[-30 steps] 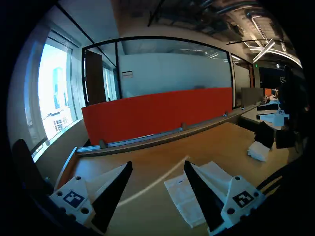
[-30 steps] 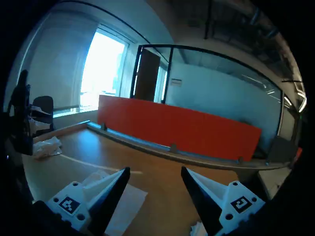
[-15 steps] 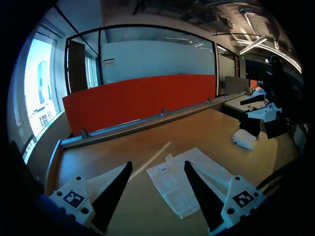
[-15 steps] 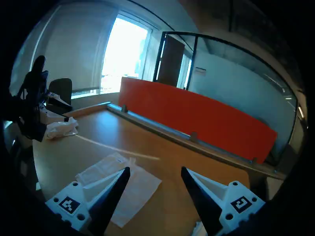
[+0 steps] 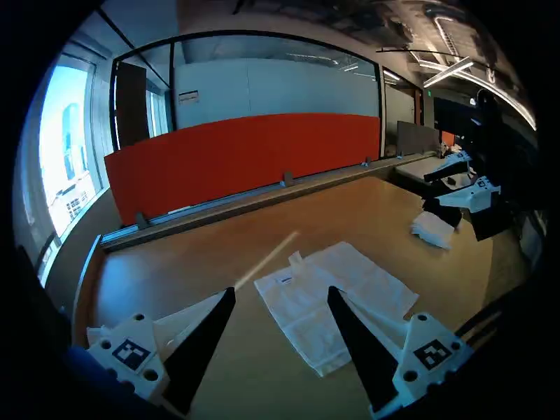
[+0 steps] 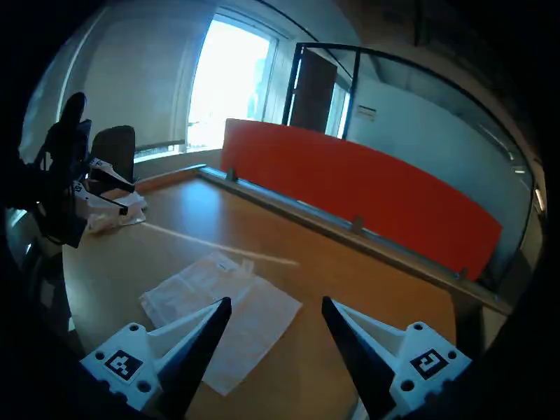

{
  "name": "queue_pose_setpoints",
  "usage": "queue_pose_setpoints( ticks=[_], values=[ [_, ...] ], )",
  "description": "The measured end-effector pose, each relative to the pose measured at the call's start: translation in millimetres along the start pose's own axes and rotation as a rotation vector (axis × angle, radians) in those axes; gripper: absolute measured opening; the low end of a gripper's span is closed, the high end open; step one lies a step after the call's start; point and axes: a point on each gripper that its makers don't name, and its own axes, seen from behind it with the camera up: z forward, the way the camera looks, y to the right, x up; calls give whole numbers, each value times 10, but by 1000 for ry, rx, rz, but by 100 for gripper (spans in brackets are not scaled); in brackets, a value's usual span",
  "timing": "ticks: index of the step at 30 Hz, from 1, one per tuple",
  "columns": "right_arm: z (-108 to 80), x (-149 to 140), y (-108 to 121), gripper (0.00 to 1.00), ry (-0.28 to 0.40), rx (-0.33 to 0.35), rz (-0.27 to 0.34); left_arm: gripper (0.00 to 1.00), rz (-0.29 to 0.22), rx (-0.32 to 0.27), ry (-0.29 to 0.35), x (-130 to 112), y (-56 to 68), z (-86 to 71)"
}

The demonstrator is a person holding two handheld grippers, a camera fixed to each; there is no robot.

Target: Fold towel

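While the left gripper (image 5: 276,329) hung over the wooden table (image 5: 175,273), its fingers were spread wide with nothing between them. The towel (image 5: 329,297) lay flat and opened out just ahead, a bit to the right, part of it tucked behind the right-hand finger. A crumpled white cloth (image 5: 432,229) sat well off to the far right, and an orange divider (image 5: 238,157) ran along the table's back edge. Over in the right gripper view, the right gripper (image 6: 273,343) was gaping and empty too, towel ahead and slightly left, its near corner hidden behind the left-hand finger
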Motion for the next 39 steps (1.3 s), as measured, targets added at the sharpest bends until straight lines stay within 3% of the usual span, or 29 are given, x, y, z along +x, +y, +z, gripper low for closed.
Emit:
queue_pose_setpoints(
  ticks=[18, 39],
  values=[
    [240, -572, -250, 100, -81, 37, 24, 98, 30, -59, -96, -607, 243, 234],
    [445, -1229, -505, 100, -191, 73, 43, 98, 50, -124, -218, -1295, 445, 474]
  ],
)
